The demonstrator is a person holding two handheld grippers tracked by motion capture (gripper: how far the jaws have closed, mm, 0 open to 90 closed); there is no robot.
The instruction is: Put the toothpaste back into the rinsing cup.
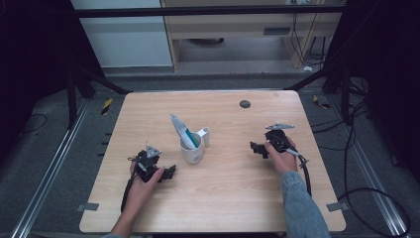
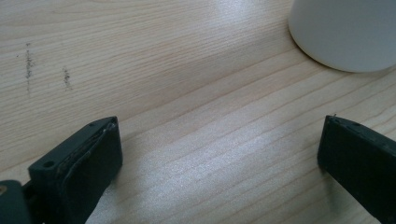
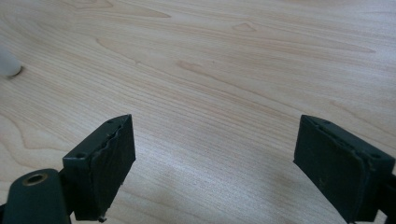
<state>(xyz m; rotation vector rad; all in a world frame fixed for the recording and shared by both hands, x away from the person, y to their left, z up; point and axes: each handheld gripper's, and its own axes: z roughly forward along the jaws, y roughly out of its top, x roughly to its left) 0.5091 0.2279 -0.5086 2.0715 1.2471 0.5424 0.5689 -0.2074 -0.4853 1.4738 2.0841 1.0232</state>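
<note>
Both hand-held grippers sit low on the table, each held in one hand, nothing between the jaws.

Left hand-held gripper: jaws wide apart, empty, bare wood between them in the left gripper view. Pointed toward the mug, which is near, off to its right and a bit farther up the table; not touching. In the left gripper view the mug's white base shows at top right, beyond the jaw tips.

Right hand-held gripper: jaws wide apart, empty. Pointed left toward the mug, well apart from it. Cable trails back along the sleeve.

Mug: white, upright, around table centre, between the two grippers. A tube stands in it, leaning up and left, top sticking well above the rim. A small white cylinder stands just beside the mug on its right; can't tell if they touch. A white rounded edge at far left of the right gripper view, can't tell which item.

Dark round spot near the far table edge.
</note>
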